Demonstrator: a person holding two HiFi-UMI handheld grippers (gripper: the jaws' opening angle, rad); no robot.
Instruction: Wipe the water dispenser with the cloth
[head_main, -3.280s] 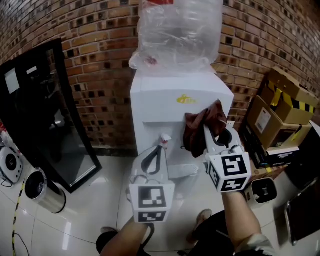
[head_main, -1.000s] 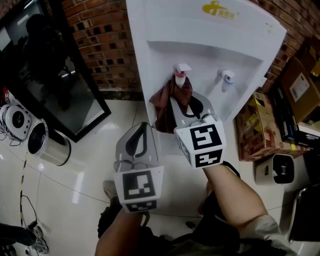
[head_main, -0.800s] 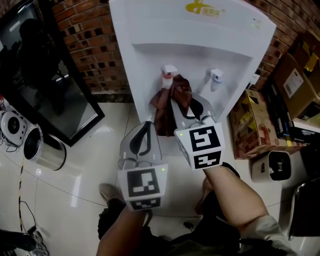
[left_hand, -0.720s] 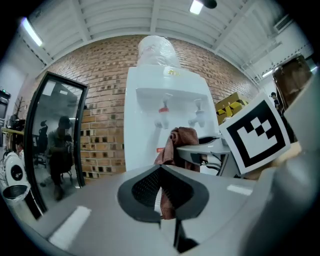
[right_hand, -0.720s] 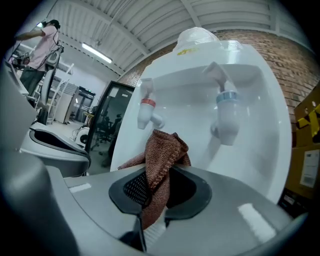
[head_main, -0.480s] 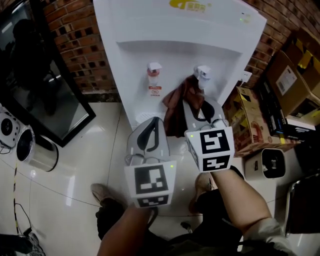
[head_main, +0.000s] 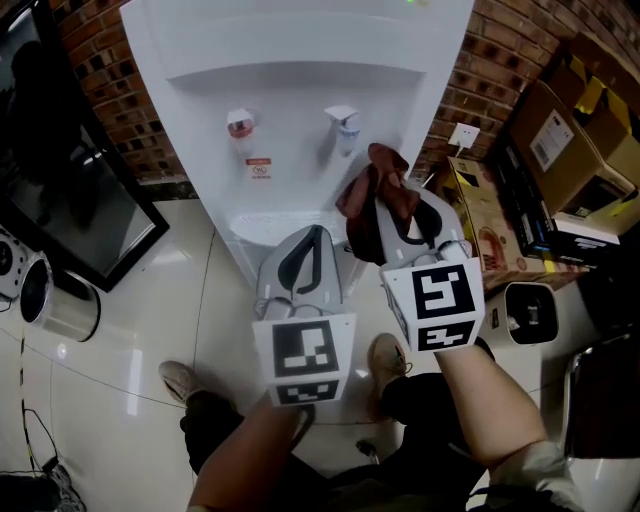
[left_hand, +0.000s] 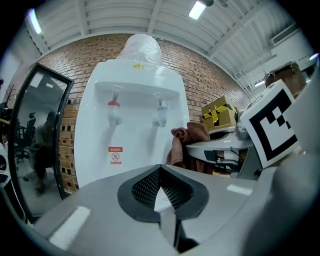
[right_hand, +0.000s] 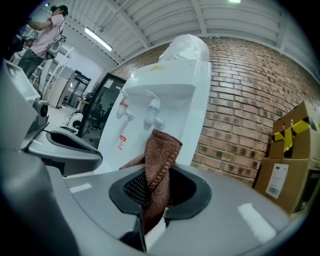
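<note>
The white water dispenser (head_main: 300, 60) stands against the brick wall, with a red tap (head_main: 240, 125) and a blue tap (head_main: 343, 125) in its recess. My right gripper (head_main: 393, 200) is shut on a brown cloth (head_main: 372, 190), which hangs bunched just right of the blue tap, by the dispenser's right edge. In the right gripper view the cloth (right_hand: 159, 160) stands up between the pads, with the dispenser (right_hand: 165, 95) beyond. My left gripper (head_main: 308, 234) is shut and empty, level before the drip tray (head_main: 262, 226). The left gripper view shows the dispenser (left_hand: 135, 110) and the cloth (left_hand: 187, 142) to the right.
Cardboard boxes (head_main: 560, 130) are stacked to the right of the dispenser, and a wall socket (head_main: 463, 135) sits low on the brick. A black glass-fronted cabinet (head_main: 60, 200) and a steel bin (head_main: 55, 300) stand to the left. The person's shoes (head_main: 180, 380) are on the glossy tiles.
My right gripper has carried the cloth rightward, from the red tap past the blue tap to the dispenser's right side. The left gripper has moved the same way alongside it.
</note>
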